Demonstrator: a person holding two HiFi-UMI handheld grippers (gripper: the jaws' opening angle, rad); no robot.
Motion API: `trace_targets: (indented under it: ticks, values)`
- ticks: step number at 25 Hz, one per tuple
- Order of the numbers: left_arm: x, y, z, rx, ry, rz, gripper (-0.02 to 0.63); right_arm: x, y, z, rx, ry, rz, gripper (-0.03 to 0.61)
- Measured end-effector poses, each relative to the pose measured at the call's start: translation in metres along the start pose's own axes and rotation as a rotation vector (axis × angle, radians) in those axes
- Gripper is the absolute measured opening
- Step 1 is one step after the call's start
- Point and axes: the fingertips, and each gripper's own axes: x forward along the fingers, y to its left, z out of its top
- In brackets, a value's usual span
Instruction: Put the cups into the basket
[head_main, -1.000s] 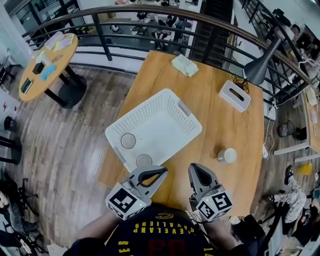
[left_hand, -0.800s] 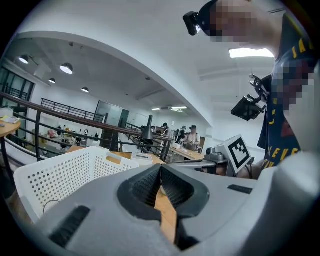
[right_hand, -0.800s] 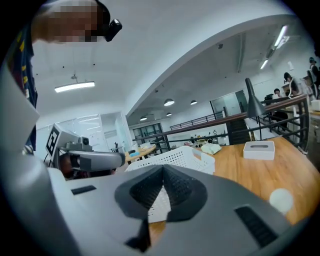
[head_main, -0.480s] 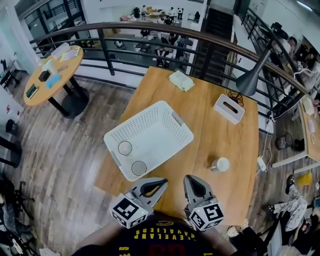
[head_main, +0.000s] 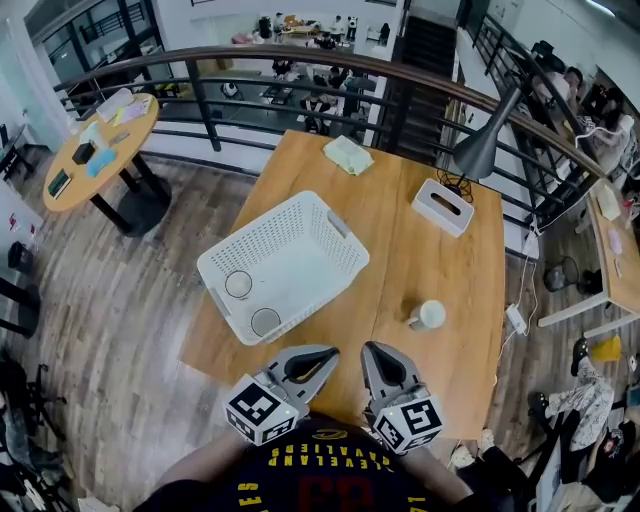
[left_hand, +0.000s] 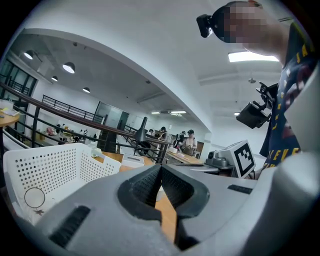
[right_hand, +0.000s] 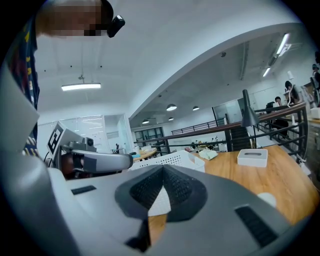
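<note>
Looking down, I found the loose cup (head_main: 429, 315) near the counter's (head_main: 440, 255) right edge — ahead and rightward of my right hand-held gripper (head_main: 376, 352), the nearer one. It and the left hand-held gripper (head_main: 324, 354) were both closed on nothing; the basket (head_main: 346, 233) sat by the left edge.

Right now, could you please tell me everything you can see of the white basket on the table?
The white basket looks like plastic: rectangular, rounded corners, walls perforated with small holes, a handle at each short end. It sits upright on the left half of the wooden table, turned askew to its edges. A cup and a second cup stand inside, near the end closest to the person.
</note>
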Motion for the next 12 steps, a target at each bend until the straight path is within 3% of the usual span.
trace_targets:
  ticks: [12]
  values:
    - [-0.0021, -0.007, -0.0041, 0.0, 0.002, -0.001, 0.011, -0.0063, 0.0038, -0.0035, 0.016, -0.007, 0.018, 0.014]
